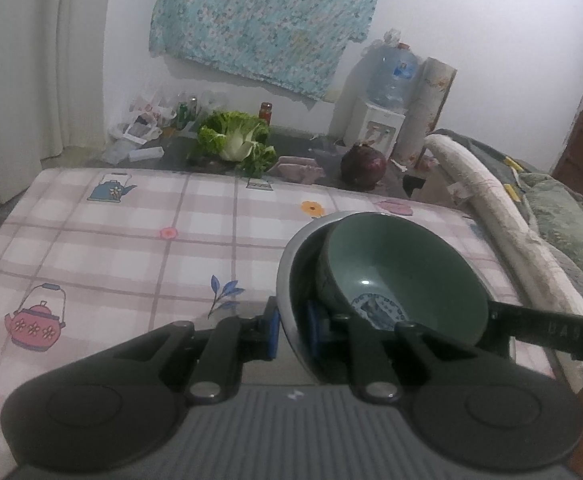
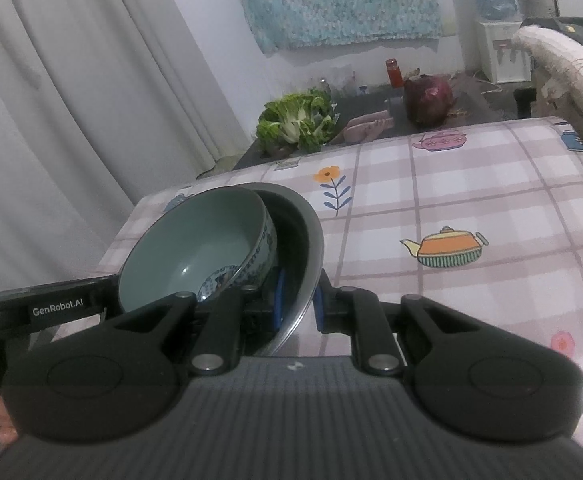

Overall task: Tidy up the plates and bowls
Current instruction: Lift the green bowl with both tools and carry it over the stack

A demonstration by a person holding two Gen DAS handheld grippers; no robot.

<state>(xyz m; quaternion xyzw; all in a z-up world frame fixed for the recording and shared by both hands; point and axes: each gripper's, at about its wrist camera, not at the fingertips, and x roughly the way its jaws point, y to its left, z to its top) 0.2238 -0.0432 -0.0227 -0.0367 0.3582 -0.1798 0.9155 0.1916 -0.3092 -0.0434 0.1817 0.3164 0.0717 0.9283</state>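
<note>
Blue pads on the left gripper [image 1: 291, 330] are pinched nearly together on the rim of a shallow grey metal plate [image 1: 287, 276], one pad outside the wall and one inside, and the right gripper [image 2: 297, 304] has its own blue pads clamped the same way on the opposite rim of that plate. So each pair of jaws is all but closed, with only the thin metal edge between the pads. Inside the plate sits a green-glazed ceramic bowl with a blue pattern at its bottom [image 1: 403, 276], tipped and leaning against the plate's wall toward the left gripper's side rather than sitting flat. Plate and bowl appear held clear of the table's pink plaid cloth printed with teapots and flowers [image 1: 131, 248], which lies bare beneath and ahead of them. Since the two grips face each other across the plate, the line between them is the axis that matters: both hands must travel together and stay level, or the loose bowl could slide or the rim slip out. Beyond the far table edge lie a leafy green cabbage [image 1: 235, 142] and a red cabbage [image 1: 363, 166].
</note>
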